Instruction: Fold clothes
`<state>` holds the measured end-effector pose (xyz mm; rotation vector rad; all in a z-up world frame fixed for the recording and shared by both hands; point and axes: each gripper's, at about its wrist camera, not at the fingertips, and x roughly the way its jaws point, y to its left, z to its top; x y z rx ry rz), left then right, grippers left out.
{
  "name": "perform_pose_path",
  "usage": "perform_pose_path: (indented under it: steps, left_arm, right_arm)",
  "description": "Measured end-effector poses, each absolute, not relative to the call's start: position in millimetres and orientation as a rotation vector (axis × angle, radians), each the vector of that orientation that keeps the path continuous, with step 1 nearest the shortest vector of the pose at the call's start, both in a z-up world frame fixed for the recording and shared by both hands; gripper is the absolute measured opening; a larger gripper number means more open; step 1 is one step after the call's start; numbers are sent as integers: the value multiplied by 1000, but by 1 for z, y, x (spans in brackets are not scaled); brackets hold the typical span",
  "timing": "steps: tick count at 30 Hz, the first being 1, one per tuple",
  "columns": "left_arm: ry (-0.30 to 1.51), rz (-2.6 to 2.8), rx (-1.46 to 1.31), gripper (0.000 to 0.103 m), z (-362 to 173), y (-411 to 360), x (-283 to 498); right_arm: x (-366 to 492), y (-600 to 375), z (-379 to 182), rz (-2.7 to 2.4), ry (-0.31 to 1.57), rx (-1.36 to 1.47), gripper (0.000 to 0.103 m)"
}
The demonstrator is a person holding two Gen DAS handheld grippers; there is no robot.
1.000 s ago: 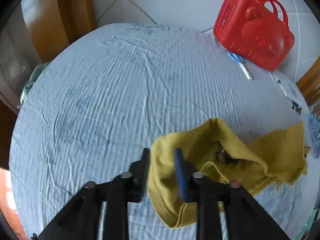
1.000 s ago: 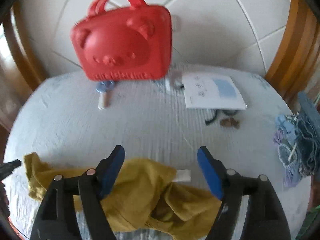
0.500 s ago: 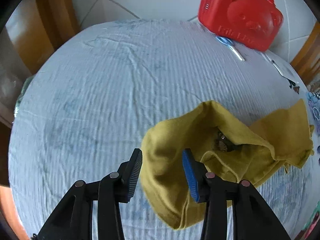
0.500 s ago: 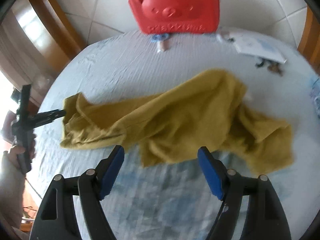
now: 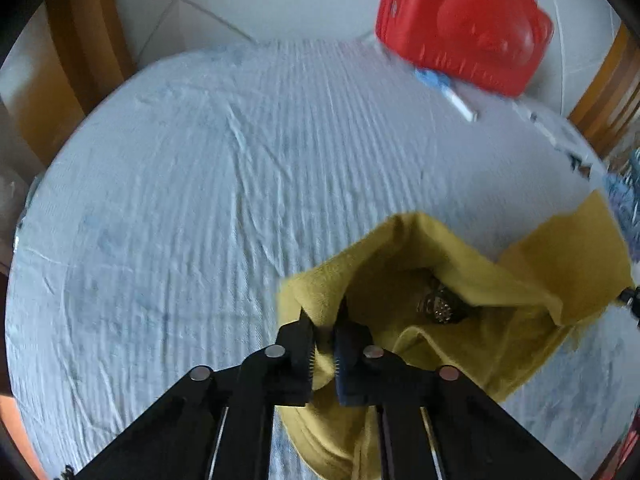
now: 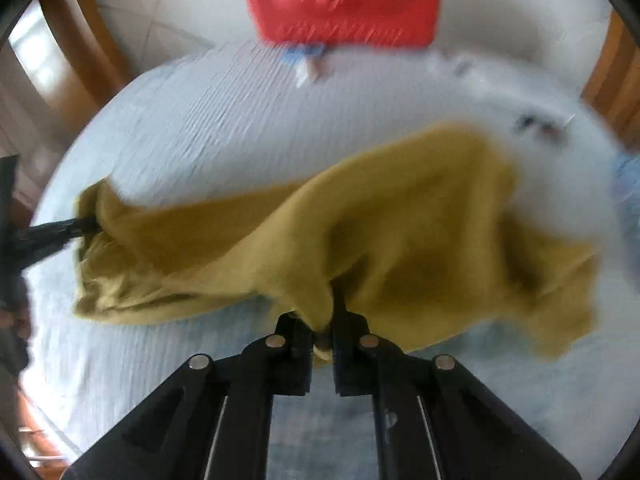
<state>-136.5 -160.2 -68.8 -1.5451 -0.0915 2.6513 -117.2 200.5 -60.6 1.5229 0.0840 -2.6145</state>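
A mustard-yellow garment (image 5: 460, 280) lies crumpled on the pale blue cloth-covered table (image 5: 200, 200). My left gripper (image 5: 324, 316) is shut on the garment's near left edge, with fabric pinched between its jaws. In the right wrist view the same yellow garment (image 6: 360, 220) stretches across the table, and my right gripper (image 6: 330, 308) is shut on its near lower edge. The left gripper (image 6: 60, 232) shows there at the far left, holding the garment's other end. A dark patterned patch (image 5: 436, 308) shows inside a fold.
A red bear-faced plastic case (image 5: 460, 28) stands at the table's far edge with a blue-handled tool (image 5: 444, 88) beside it. Papers and small dark items (image 6: 536, 124) lie at the far right. Wooden chair frames (image 5: 92, 32) flank the table.
Both grippers went from open to shut on the yellow garment. The right gripper came down onto the garment's near edge, and the left closed on the left edge.
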Motion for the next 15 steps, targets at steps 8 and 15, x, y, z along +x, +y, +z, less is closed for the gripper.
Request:
perform_pose_path:
  steps: [8, 15]
  left_arm:
    - [-70, 2787, -1202, 7, 38, -147, -102]
    - [-15, 2803, -1036, 7, 98, -116, -67]
  right_arm:
    - [-80, 266, 62, -2928, 115, 1128, 7]
    - [-28, 292, 111, -2997, 123, 973, 7]
